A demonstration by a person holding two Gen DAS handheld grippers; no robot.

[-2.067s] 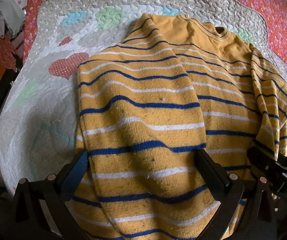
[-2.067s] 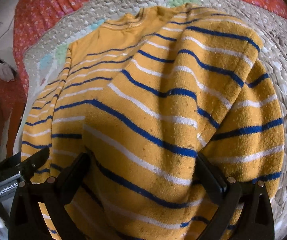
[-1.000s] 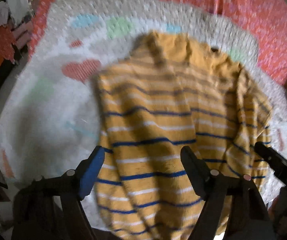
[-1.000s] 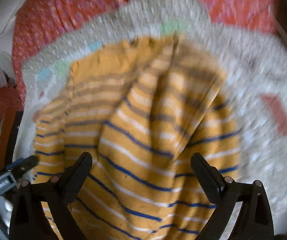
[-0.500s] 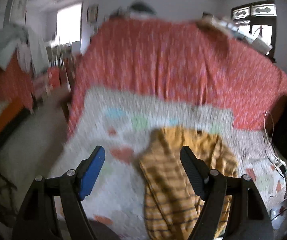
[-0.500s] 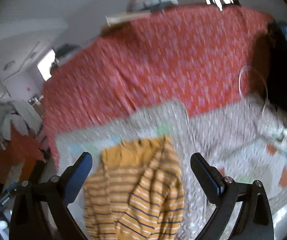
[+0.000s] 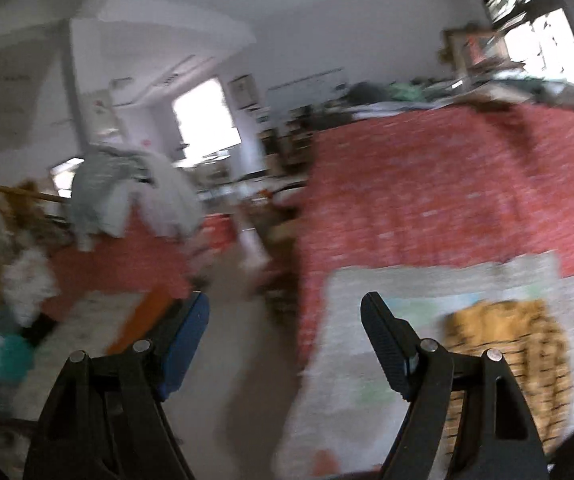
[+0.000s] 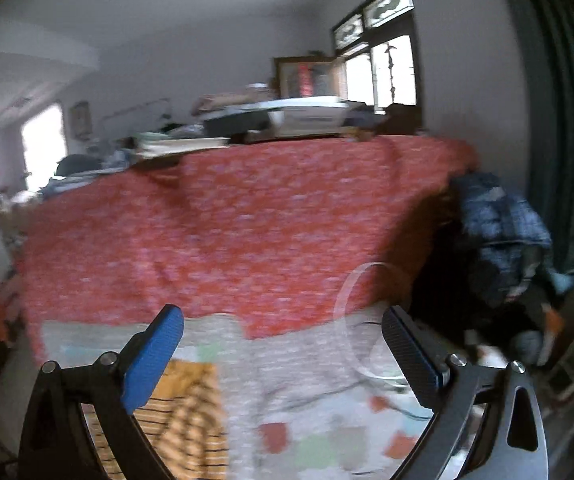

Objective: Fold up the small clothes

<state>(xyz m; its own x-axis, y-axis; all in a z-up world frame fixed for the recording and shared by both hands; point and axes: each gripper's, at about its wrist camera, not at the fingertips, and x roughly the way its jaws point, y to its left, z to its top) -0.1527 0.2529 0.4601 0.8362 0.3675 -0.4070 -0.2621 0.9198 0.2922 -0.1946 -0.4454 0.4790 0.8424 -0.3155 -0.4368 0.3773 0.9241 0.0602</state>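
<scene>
The yellow sweater [image 7: 515,344] with blue and white stripes lies folded on the white quilted mat [image 7: 367,380], low at the right of the left wrist view. It also shows in the right wrist view [image 8: 191,412], at the lower left. My left gripper [image 7: 285,316] is open and empty, raised well back from the sweater and pointing left of the bed. My right gripper [image 8: 283,332] is open and empty, raised and pointing at the red cover. Both views are blurred.
A red patterned cover [image 8: 227,232] rises behind the mat [image 8: 307,400]. Stacked things [image 8: 279,116] sit on top of it. A dark pile of clothes [image 8: 503,232] lies at the right. Hanging clothes [image 7: 127,196] and floor clutter stand left of the bed.
Both grippers have let the sweater go and pulled up and back from it. The left view has swung left toward the room. The sweater stays folded on the mat.
</scene>
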